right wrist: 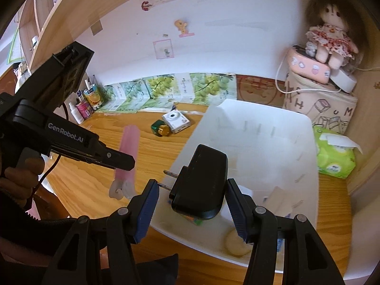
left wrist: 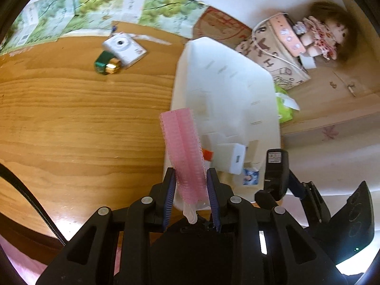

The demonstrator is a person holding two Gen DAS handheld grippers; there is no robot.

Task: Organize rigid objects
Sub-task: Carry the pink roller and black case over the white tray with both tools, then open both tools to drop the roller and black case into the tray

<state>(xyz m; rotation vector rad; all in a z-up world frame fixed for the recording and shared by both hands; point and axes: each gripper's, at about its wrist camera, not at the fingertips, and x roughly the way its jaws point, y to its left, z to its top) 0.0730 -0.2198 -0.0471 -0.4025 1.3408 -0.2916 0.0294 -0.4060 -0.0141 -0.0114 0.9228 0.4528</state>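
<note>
My left gripper (left wrist: 191, 172) is shut on a long pink hair clip (left wrist: 182, 147), which sticks forward over the near left rim of a white bin (left wrist: 225, 90). The right wrist view shows the same clip (right wrist: 129, 147) in the left gripper (right wrist: 127, 162), above the wooden desk beside the bin (right wrist: 256, 128). My right gripper (right wrist: 192, 182) is shut on a black plug adapter (right wrist: 199, 182) over the bin's near end, its prongs against the left pad. The adapter (left wrist: 275, 166) also shows at the lower right of the left wrist view. A white camera (left wrist: 124, 47) and a green-and-gold object (left wrist: 106, 66) lie on the desk.
Inside the bin lie a white box (left wrist: 234, 161), a small picture card (left wrist: 250, 177) and a round beige piece (right wrist: 237, 242). A green wipes pack (right wrist: 334, 154), a patterned bag (right wrist: 320, 104) and a doll (right wrist: 330, 40) stand right of it. Bottles (right wrist: 82, 109) line the far left.
</note>
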